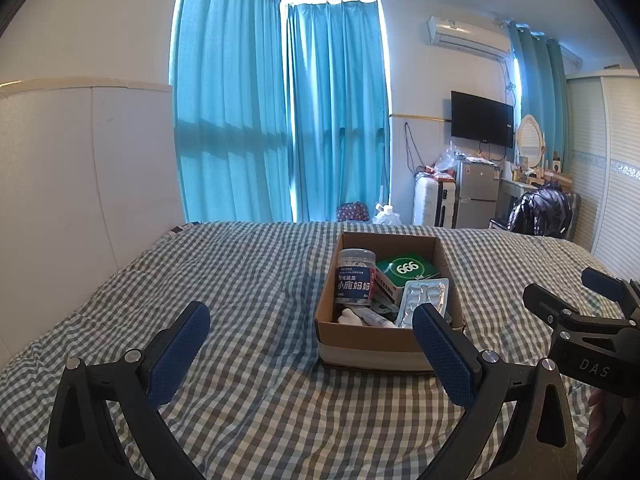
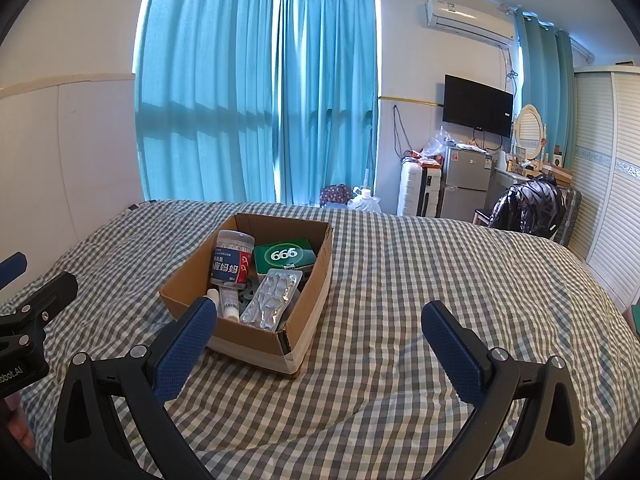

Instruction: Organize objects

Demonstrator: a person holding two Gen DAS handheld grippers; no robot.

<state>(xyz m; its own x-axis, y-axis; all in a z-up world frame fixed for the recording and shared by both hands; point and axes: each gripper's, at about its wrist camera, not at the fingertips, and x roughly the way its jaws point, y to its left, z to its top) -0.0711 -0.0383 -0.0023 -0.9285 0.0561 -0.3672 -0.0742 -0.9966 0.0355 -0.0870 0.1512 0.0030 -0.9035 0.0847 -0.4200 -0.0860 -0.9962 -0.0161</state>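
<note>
A cardboard box (image 1: 390, 334) sits open on the checked bedspread (image 1: 248, 280), roughly mid-bed, its lower walls wrapped in pale tape. Inside, a clear plastic jar (image 1: 354, 278) with a blue label stands upright at the far left corner; just beside it to the right a green packet printed "999" (image 1: 406, 269) lies tilted against the far wall. A silver blister pack (image 1: 424, 298) leans across the near right part of the box, and a small white tube (image 2: 230, 304) lies at the near left, next to a white lumpy item (too small to identify).

The left gripper (image 1: 312, 350) hangs above the bedspread just in front of the box, its blue-padded fingers (image 1: 180, 354) spread wide with nothing between them; its right finger overlaps the box's near right corner in the left wrist view. The right gripper (image 2: 320, 350) hangs to the right of the box, likewise spread wide and empty, its left finger (image 2: 188, 350) in front of the box's near edge.

Beyond the bed hang turquoise curtains (image 2: 256, 92). On the right wall are a black television (image 2: 478, 105) and an air conditioner (image 2: 468, 20), with a small fridge (image 2: 466, 182) below.
</note>
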